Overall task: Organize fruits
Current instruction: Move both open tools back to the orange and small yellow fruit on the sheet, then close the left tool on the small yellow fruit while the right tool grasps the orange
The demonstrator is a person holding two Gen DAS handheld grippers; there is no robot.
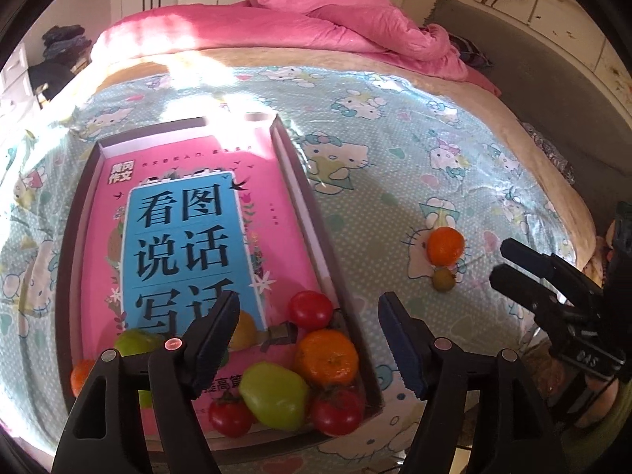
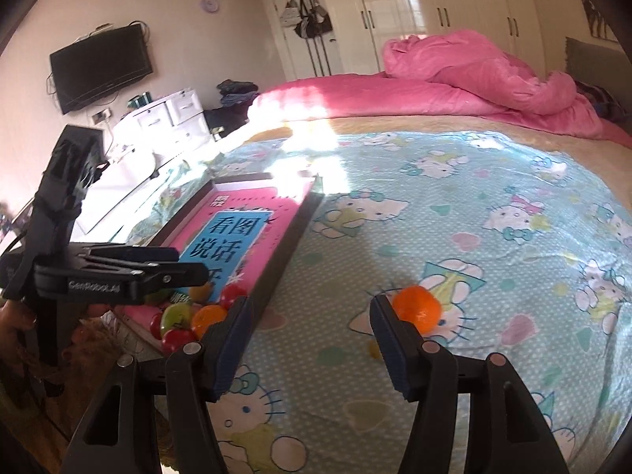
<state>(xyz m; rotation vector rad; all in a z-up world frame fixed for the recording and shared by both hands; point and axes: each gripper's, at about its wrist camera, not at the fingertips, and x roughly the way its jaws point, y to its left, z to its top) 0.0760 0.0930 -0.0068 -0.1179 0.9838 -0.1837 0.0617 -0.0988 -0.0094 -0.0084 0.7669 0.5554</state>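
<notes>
A shallow dark-rimmed rectangular tray (image 1: 312, 213) lies on a bed covered with a pale blue cartoon-cat printed sheet (image 1: 395, 126). Inside the tray a pink book with a blue title panel (image 1: 185, 237) lies flat, and fruit is gathered at the tray's near end on top of it: a red tomato (image 1: 310, 310) by the right rim, an orange mandarin (image 1: 326, 356) just nearer, a pale green pear-shaped fruit (image 1: 274, 395) beside it, and two more red tomatoes (image 1: 335, 410) at the near edge on either side of the green fruit. A second green fruit (image 1: 136, 341) and a partly hidden orange fruit (image 1: 81, 375) sit at the near left corner, and a yellow fruit (image 1: 243, 330) shows behind the left finger.

The left gripper (image 1: 308, 339) hangs over this cluster with its fingers spread apart and nothing between them.

Out on the sheet, well to the right of the tray, a loose orange mandarin (image 1: 445, 245) lies with a small olive-green round fruit (image 1: 444, 279) touching its near side. The right gripper (image 2: 312, 339) points toward the sheet with its fingers apart and empty; in the right wrist view the loose mandarin sits just beyond the right finger's tip, and whether they touch cannot be told.

A crumpled pink quilt (image 1: 316, 19) is heaped at the far end of the bed.
</notes>
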